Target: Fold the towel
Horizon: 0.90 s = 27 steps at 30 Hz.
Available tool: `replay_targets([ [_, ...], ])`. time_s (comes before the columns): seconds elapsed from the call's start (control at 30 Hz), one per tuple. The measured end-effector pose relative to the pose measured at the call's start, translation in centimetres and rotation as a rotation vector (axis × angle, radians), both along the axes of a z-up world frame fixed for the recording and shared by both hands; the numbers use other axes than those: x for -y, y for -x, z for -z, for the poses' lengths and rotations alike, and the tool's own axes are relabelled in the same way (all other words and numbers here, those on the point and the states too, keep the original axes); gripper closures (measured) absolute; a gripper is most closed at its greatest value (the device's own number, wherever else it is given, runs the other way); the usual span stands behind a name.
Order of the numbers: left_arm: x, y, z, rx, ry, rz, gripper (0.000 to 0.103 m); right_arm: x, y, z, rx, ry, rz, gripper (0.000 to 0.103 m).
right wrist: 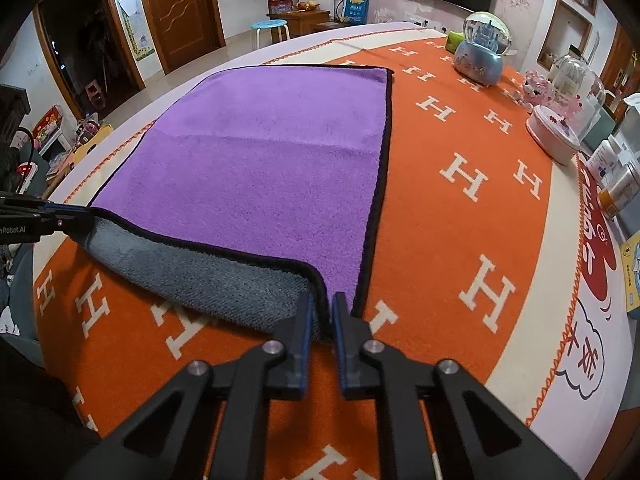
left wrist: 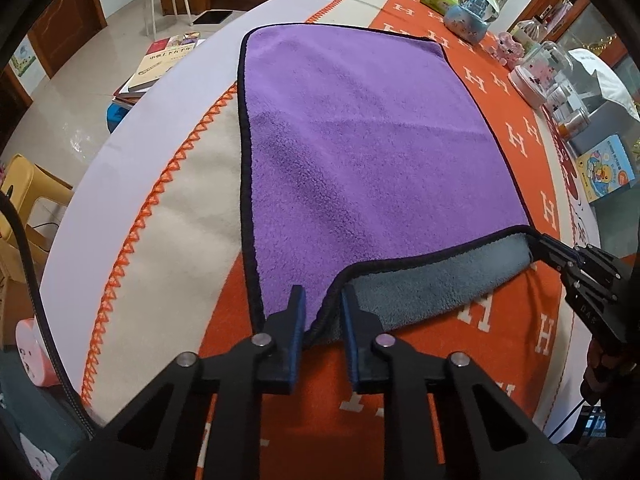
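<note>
Orange H-patterned cloth covers the surface (right wrist: 460, 240), and on it the purple towel (left wrist: 360, 140) lies spread flat except for its near edge, lifted so the grey underside shows. At that edge's two corners the left gripper (left wrist: 323, 320) and the right gripper (right wrist: 323, 322) each pinch the black hem, jaws narrowed on the fabric. This looks like the first fold under way; the next move calls for carrying both corners evenly toward the towel's far edge, short of the snow globe (right wrist: 482, 50) beyond it.

Two low, close wrist views over one shared towel (left wrist: 360, 152).
</note>
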State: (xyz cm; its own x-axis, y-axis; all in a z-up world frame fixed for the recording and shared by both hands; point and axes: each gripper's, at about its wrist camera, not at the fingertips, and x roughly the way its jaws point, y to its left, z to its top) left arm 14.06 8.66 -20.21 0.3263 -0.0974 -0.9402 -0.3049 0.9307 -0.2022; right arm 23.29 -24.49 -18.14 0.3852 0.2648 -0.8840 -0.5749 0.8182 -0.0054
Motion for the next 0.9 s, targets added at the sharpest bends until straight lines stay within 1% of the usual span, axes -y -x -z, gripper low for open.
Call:
replay_targets([
  [0.03,0.0,0.2,-0.1,0.0,0.001,0.001,0.091,0.0,0.0,-0.1,0.002,-0.002,0.0,0.098],
  [0.17,-0.1,0.4,-0.2,0.004,0.007,0.004,0.095,0.0,0.2,-0.3,0.008,-0.004,0.0,0.098],
  [0.37,-0.2,0.8,-0.4,0.005,-0.002,0.009,0.097,0.0,0.2,-0.8,0.022,-0.007,0.002,0.099],
  [0.5,-0.4,0.7,-1.2,0.018,-0.015,0.02,0.098,-0.1,0.2,-1.4,0.034,-0.012,0.006,0.099],
  [0.6,-0.7,0.3,-2.1,0.022,-0.027,0.022,0.098,-0.1,0.2,-2.2,0.048,-0.028,0.015,0.099],
  [0.77,-1.1,-0.3,-4.5,0.071,-0.05,0.047,0.098,-0.3,0.0,-3.6,0.073,-0.072,0.046,0.099],
  [0.9,-1.7,-1.1,-6.5,0.114,-0.069,0.055,0.098,-0.6,-0.6,-5.0,0.117,-0.108,0.072,0.099],
])
